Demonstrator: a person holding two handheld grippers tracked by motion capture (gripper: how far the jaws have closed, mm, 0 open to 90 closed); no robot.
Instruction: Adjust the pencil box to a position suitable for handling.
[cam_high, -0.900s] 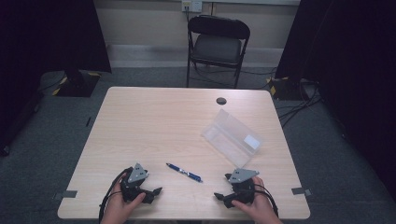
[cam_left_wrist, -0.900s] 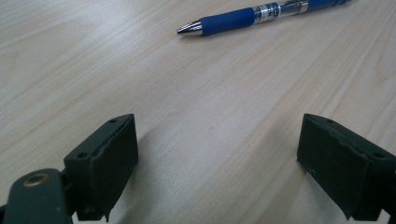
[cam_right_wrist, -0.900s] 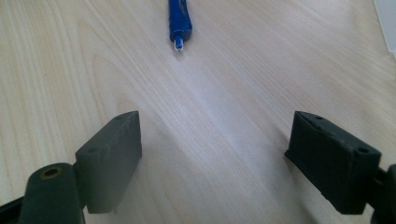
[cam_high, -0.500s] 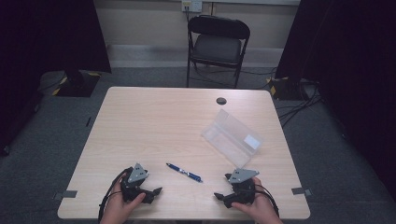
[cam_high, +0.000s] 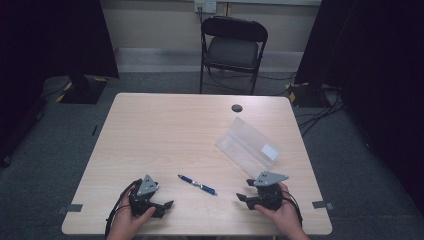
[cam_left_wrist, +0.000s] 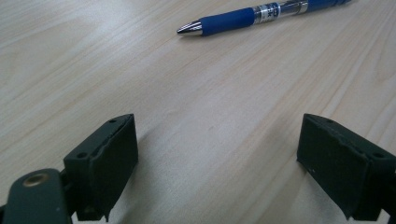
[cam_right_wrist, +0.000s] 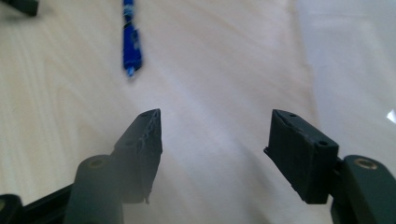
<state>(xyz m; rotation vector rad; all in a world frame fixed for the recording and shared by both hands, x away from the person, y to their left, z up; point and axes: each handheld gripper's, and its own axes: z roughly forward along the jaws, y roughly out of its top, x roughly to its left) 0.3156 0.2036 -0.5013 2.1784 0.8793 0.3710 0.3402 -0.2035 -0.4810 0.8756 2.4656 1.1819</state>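
Resting low on the worktop (cam_high: 165, 130), both grippers are sitting at its near edge, one in each hand. The left gripper (cam_high: 167, 205) is holding its jaws spread wide, with bare wood between them and nothing pinched. The blue pen (cam_high: 197, 185) is lying flat just ahead of those jaws, its silver tip (cam_left_wrist: 189, 29) pointing back across their line, well clear of either pad. The right gripper (cam_high: 241, 198) is also showing its jaws apart and gripping nothing; the pen (cam_right_wrist: 130, 44) is lying ahead of them and off toward the left jaw. Off to the side of the right jaw, a clear plastic case (cam_high: 248, 146) is lying on the worktop, apart from the pen.
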